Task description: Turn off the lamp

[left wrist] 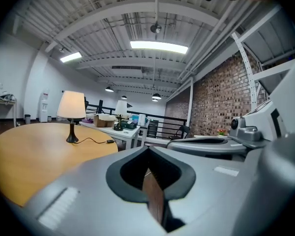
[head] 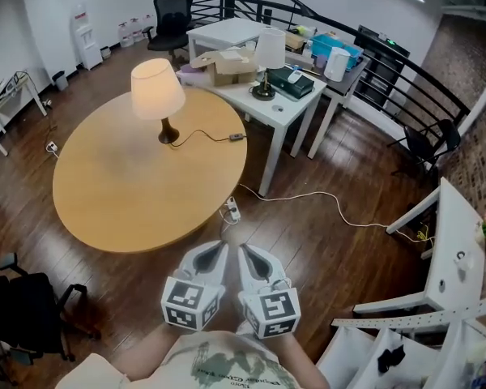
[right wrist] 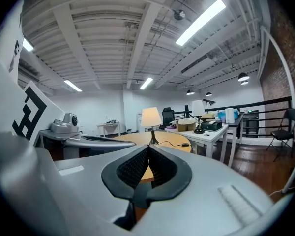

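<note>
The lamp (head: 156, 87) is lit, with a cream shade and a dark base, and stands on the far side of the round wooden table (head: 113, 209). Its cord runs right to an inline switch (head: 236, 137) near the table's edge. Both grippers hover side by side over the floor, short of the table's near edge. The left gripper (head: 213, 254) and the right gripper (head: 255, 258) are both shut and empty. From the left gripper (left wrist: 147, 149) the lamp (left wrist: 71, 105) and switch (left wrist: 109, 141) show ahead to the left. The right gripper (right wrist: 148, 149) has the lamp (right wrist: 151, 117) straight ahead.
A white table (head: 292, 108) just right of the round one carries an unlit lamp (head: 269, 49), boxes and clutter. A power strip (head: 234, 211) and a white cable (head: 324, 205) lie on the wood floor. White shelving (head: 445, 282) stands at right, a black chair (head: 32, 306) at bottom left.
</note>
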{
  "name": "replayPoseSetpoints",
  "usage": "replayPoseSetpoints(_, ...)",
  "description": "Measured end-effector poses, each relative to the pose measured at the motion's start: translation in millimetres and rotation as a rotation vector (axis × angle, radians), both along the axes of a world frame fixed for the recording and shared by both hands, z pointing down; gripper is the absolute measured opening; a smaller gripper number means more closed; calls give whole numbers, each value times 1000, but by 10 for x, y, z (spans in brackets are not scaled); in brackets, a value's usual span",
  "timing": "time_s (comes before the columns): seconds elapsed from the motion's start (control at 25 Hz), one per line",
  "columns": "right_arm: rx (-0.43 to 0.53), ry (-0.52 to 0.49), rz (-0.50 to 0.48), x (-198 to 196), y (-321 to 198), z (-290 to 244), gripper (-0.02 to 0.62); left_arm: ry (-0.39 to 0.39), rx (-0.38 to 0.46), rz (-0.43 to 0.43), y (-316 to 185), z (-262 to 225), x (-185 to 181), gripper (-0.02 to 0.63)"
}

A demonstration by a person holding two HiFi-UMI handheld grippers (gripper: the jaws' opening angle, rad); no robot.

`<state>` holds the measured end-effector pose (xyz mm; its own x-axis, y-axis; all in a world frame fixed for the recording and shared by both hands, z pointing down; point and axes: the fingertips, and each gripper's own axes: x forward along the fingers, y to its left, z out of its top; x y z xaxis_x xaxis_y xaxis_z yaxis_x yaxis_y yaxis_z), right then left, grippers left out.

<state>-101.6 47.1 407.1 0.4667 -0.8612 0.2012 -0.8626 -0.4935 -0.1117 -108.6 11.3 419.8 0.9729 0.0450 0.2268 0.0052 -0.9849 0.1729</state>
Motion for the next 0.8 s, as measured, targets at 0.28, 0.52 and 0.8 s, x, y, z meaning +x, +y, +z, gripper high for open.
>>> replayPoseSetpoints(0.28,36,-6,-6,444,468,7,0,-2,44,-28,404,-62,496,0)
replayPoseSetpoints(0.52,44,-16,-20,745,629,27,0,0,61,-41,592,-72,719,0)
replayPoseSetpoints(0.8,28,-23,-64,1045,498,124,0,-5,34,-94,432,19,1020,0)
